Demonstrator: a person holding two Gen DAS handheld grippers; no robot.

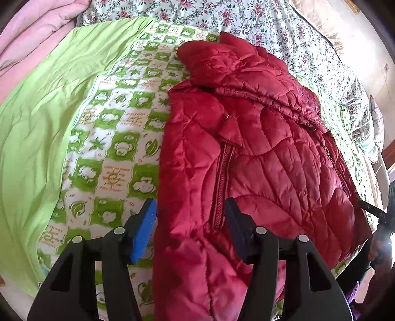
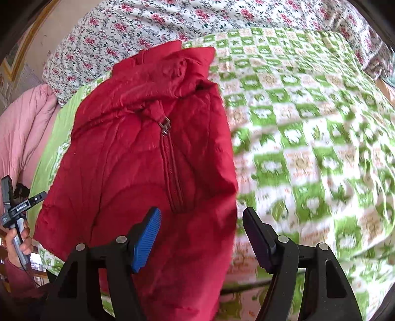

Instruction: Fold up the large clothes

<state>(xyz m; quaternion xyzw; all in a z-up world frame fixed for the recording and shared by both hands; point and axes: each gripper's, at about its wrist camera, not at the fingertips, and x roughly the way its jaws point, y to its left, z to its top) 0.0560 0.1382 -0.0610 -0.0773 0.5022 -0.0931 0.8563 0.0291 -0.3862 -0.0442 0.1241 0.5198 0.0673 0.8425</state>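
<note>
A red quilted jacket (image 1: 259, 153) lies on a green-and-white checked quilt (image 1: 116, 138) on a bed, zipper closed and facing up, hood toward the far end. My left gripper (image 1: 190, 210) is open and hovers over the jacket's near left edge, beside the zipper (image 1: 222, 182). In the right wrist view the same jacket (image 2: 138, 153) lies left of centre on the quilt (image 2: 308, 138). My right gripper (image 2: 201, 219) is open, straddling the jacket's right edge, holding nothing.
A plain lime sheet (image 1: 37, 128) and a pink duvet (image 1: 29, 32) lie to the left. A floral bedsheet (image 1: 246, 17) covers the far side. The other hand-held gripper (image 2: 14, 210) shows at the left of the right wrist view.
</note>
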